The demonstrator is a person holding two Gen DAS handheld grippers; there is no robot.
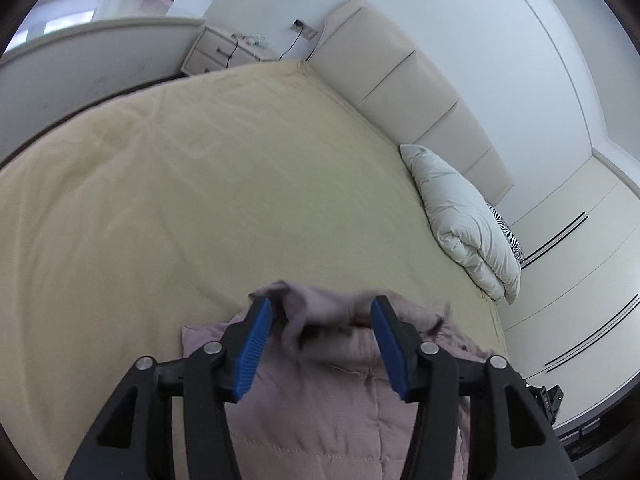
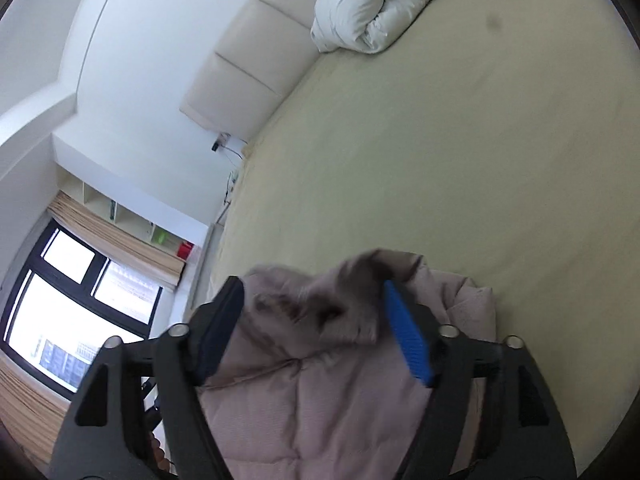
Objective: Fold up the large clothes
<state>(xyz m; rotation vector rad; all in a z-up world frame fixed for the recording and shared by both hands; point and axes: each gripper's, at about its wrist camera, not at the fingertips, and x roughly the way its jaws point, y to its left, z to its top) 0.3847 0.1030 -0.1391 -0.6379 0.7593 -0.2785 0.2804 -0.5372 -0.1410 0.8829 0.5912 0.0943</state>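
A dusty-pink quilted puffer jacket (image 1: 320,412) lies on the beige bed sheet (image 1: 200,184) near the bed's near edge. It also shows in the right wrist view (image 2: 320,400). My left gripper (image 1: 322,312) is open, its blue pads on either side of a bunched-up fold of the jacket, not closed on it. My right gripper (image 2: 316,304) is open too, its jaws wide apart around another raised, blurred fold of the jacket. The jacket's lower part is hidden under both grippers.
A white folded duvet (image 1: 460,216) lies at the headboard (image 1: 400,80), and shows in the right wrist view (image 2: 376,4) too. A zebra-print pillow (image 1: 508,232) sits behind it. A nightstand (image 1: 224,50) stands past the bed's far corner. A window (image 2: 68,304) is at left.
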